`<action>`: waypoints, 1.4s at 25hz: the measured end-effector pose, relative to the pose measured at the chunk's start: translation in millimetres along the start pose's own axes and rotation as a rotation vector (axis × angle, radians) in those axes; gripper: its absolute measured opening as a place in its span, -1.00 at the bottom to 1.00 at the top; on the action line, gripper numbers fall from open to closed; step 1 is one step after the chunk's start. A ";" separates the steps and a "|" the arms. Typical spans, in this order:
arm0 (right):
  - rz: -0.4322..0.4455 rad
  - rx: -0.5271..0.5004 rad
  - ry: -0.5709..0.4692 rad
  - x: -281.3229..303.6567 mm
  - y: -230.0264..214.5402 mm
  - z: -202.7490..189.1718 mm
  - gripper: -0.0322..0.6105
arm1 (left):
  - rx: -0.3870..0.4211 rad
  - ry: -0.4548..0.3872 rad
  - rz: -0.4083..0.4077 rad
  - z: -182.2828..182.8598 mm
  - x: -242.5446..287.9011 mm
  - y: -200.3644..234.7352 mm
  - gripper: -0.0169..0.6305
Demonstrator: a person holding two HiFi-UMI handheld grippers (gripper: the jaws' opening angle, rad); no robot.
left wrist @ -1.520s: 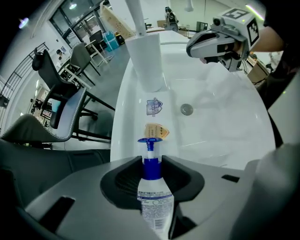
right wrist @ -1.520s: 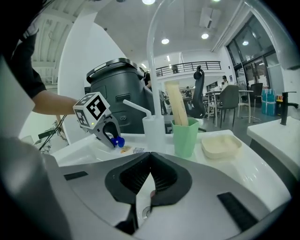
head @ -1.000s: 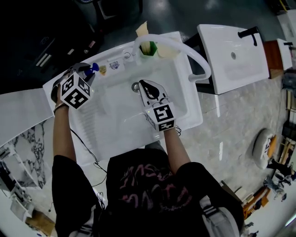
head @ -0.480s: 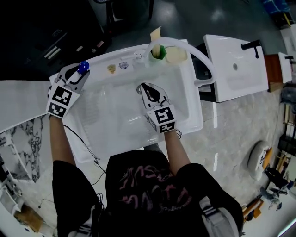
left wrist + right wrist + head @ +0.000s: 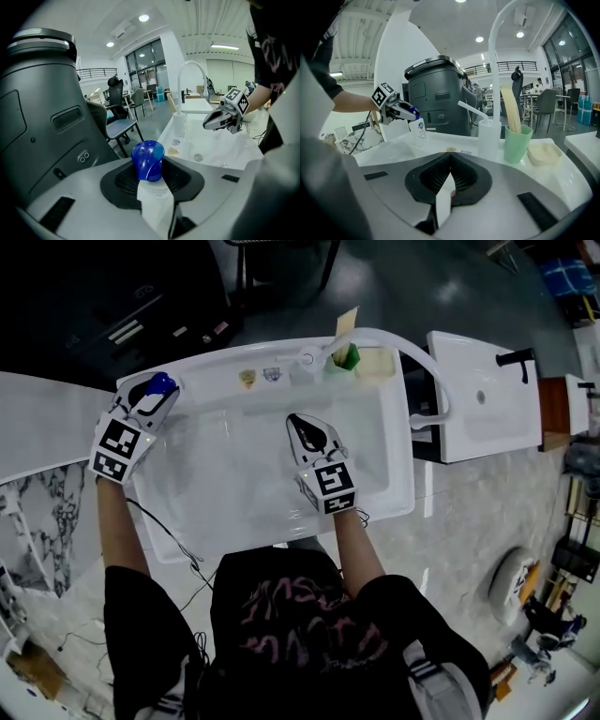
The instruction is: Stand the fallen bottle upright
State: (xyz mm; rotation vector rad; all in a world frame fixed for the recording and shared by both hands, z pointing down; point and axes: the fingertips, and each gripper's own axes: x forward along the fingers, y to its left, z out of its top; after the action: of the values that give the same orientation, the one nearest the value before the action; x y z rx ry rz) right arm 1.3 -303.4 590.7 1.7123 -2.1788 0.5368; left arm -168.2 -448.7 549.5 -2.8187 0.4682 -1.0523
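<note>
Blue plastic marks the cap of the bottle point(image 5: 161, 383), which sits at the far left corner of the white sink point(image 5: 386, 465). The left gripper point(image 5: 150, 401) is clamped on it. In the left gripper view the cap stands just proud of the jaws, and the pale body below it is pinched between the pads.

From the right gripper view the bottle point(image 5: 420, 128) hangs cap-up and close to vertical over the sink's rim. I cannot tell whether its base touches the rim.

The right gripper point(image 5: 298, 425) hovers over the middle of the basin with its jaws pressed together and nothing between them.

The bottle looks small and light, probably thin-walled plastic that gives under a hard squeeze. Its smooth, labelled body is likely slick beside a sink.

The neck just under the cap seems the soundest place to hold. It is stiffer than the body, and the cap's shoulder stops any slide. The base looks narrow, so it will probably tip easily. It should stand flat before the jaws let go.
</note>
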 end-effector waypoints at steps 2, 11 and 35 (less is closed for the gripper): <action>0.000 -0.007 0.004 0.5 2.0 0.4 -0.86 | 0.004 -0.003 -0.003 1.0 1.3 1.0 -0.52; -0.015 -0.014 -0.002 -4.6 -0.5 3.8 -0.86 | -0.009 0.006 0.013 0.6 4.1 3.1 -0.44; 0.035 -0.085 -0.127 -46.3 25.1 61.2 -0.86 | -0.326 -0.146 0.387 -2.0 -108.5 -32.2 -0.17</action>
State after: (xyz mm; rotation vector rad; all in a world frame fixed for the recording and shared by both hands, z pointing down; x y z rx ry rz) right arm -13.4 -287.7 512.8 1.7091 -2.2880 0.3478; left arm -239.0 -383.7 489.7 -2.8616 1.2043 -0.7430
